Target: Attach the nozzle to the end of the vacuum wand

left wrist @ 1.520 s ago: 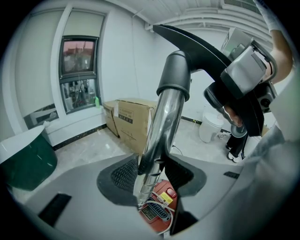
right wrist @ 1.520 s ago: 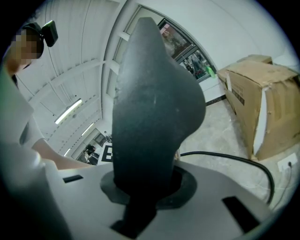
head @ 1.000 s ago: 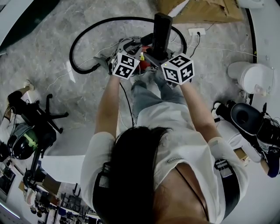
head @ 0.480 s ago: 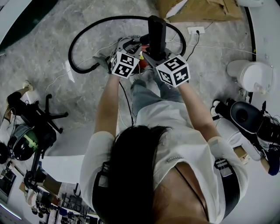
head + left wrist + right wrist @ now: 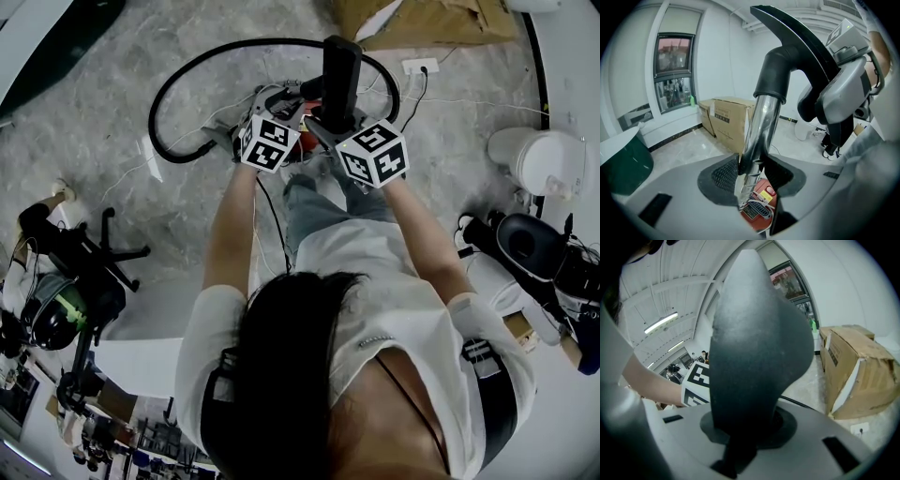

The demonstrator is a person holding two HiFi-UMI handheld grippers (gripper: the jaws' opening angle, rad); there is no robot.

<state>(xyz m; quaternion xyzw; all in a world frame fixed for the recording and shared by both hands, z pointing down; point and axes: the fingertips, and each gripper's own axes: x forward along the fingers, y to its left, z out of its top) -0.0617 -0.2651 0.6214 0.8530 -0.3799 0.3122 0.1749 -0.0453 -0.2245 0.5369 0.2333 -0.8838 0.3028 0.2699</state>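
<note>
The chrome vacuum wand [image 5: 761, 131] stands upright between the pads of my left gripper [image 5: 752, 169], which is shut on it. The black nozzle [image 5: 787, 61] sits with its neck over the wand's top end. In the right gripper view the nozzle [image 5: 754, 348] fills the middle, and my right gripper [image 5: 745, 427] is shut on it. From the head view, the nozzle [image 5: 339, 80] rises just beyond the two marker cubes, with the left gripper [image 5: 286, 105] and right gripper [image 5: 336, 117] close together. How far the neck is seated is hidden.
A black hose [image 5: 187, 84] loops over the marble floor beyond the grippers. The red vacuum body [image 5: 759, 211] lies under the wand. Cardboard boxes [image 5: 422, 23] stand at the back, a white round device [image 5: 539, 164] at the right, a black office chair [image 5: 84, 253] at the left.
The right gripper has turned slightly with the nozzle, and its marker cube shows a different tilt. The left gripper and the wand have kept still.
</note>
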